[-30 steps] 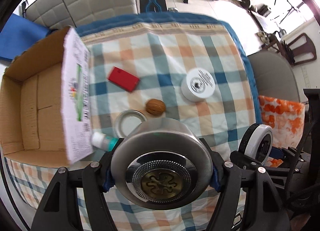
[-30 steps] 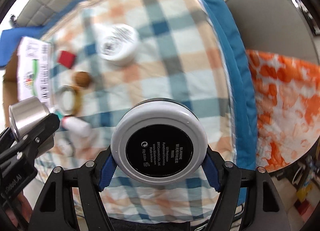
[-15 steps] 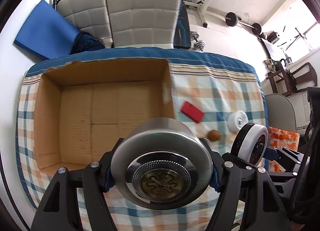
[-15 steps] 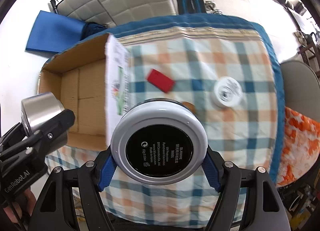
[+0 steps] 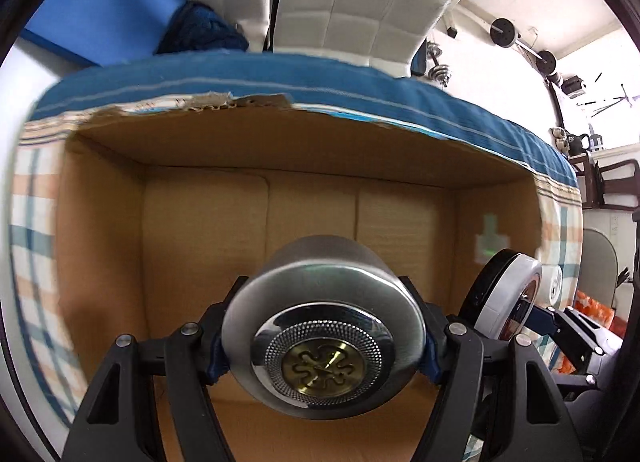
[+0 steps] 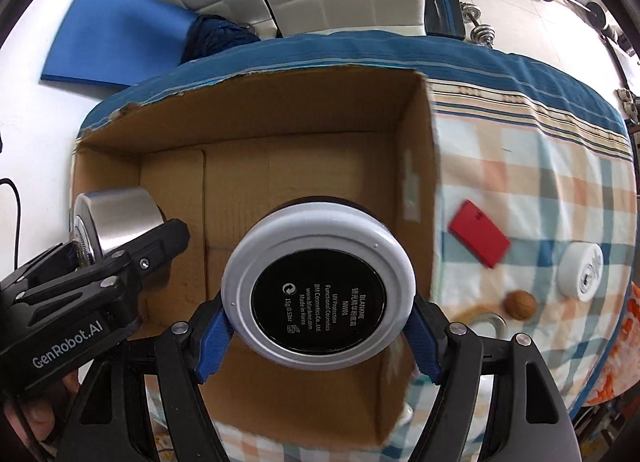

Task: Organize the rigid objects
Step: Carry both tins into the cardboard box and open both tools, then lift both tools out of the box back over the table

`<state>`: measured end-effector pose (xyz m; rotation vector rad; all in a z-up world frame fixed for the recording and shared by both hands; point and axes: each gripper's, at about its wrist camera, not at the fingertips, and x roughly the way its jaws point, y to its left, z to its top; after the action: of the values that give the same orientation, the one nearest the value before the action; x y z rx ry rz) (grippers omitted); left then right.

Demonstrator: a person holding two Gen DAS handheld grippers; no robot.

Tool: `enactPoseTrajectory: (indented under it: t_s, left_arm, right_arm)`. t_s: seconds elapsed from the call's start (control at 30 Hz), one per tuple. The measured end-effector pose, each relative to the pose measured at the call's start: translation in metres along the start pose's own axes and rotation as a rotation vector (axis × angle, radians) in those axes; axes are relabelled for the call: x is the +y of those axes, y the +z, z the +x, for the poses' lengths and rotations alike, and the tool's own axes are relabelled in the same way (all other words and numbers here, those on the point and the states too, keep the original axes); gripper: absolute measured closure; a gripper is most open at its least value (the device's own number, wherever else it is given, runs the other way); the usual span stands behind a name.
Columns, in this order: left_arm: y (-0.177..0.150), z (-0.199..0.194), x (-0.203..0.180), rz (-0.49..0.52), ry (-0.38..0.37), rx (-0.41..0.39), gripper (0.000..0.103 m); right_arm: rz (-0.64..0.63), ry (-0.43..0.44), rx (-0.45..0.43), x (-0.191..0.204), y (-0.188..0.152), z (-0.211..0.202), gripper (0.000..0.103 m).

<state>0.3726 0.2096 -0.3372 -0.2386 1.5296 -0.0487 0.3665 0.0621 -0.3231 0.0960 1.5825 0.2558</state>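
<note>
Left tongs [image 5: 323,336] clamp a round silver metal tin [image 5: 322,328] by its sides, hanging above the floor of the open brown cardboard box [image 5: 200,222]. Right tongs [image 6: 318,322] clamp a round white compact with black base [image 6: 318,288], over the box near its right wall. On the checked-cloth worktop [image 6: 560,166] right of the box: flat red rectangular case [image 6: 478,238], brown walnut [image 6: 519,304], white round jar [image 6: 580,271].

Left gripper [image 5: 322,346]: black angular finger arms with triangular cut-outs, silver round screws at the joints, blue pads at the tips. Right gripper [image 6: 318,336]: same build; beside it, the left one's black body bears white lettering "GenRobot.AI", with a thin black cable [image 6: 16,202] behind.
</note>
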Motion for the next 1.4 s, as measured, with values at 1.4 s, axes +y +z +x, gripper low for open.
enactPoseTrajectory:
  t_s: [1.4]
  left_arm:
    - [-0.030,-0.020,0.010,-0.008,0.032,0.040,0.000]
  right_arm:
    - [0.020,-0.086,0.021,0.032,0.018,0.058,0.000]
